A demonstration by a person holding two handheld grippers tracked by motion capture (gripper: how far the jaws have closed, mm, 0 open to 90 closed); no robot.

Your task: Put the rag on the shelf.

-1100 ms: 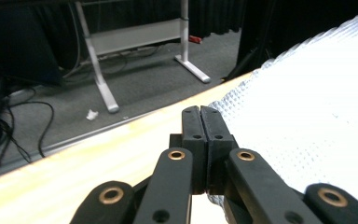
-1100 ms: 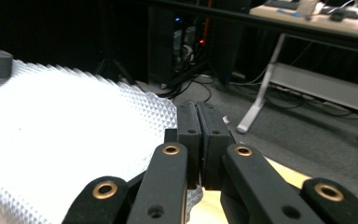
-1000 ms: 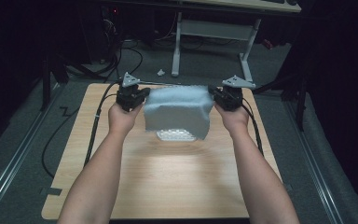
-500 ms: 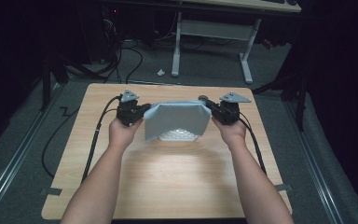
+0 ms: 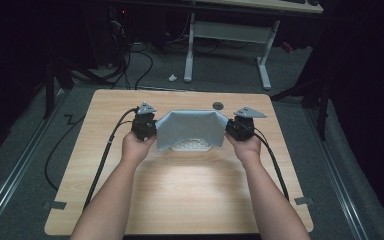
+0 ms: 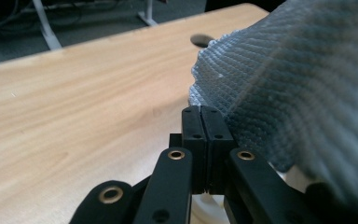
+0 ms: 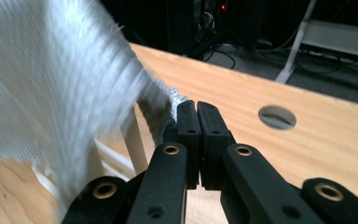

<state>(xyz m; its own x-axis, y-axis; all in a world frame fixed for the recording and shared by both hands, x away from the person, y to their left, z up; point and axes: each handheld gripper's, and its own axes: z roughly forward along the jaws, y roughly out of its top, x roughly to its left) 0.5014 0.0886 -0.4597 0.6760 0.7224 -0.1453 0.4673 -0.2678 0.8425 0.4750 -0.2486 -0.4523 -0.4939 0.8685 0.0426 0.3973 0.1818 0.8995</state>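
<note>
Together, both grippers hold a grey cloth [image 5: 190, 127] stretched above the wooden table [image 5: 180, 190].
At the cloth's left edge the left gripper [image 5: 150, 131] has its jaws pressed together on the fabric; the right gripper [image 5: 230, 129] is likewise clamped on the right edge. A white slatted object [image 5: 192, 145] lies on the table under the cloth.

The high view looks forward and down from above the person's side, taking in the whole table [image 5: 190, 200]. Each gripper view sits low and very close behind its own jaws, facing across the tabletop. All three share the grey cloth [image 5: 192, 127], blurred up close, and probably the same round hole [image 7: 276, 117].
</note>
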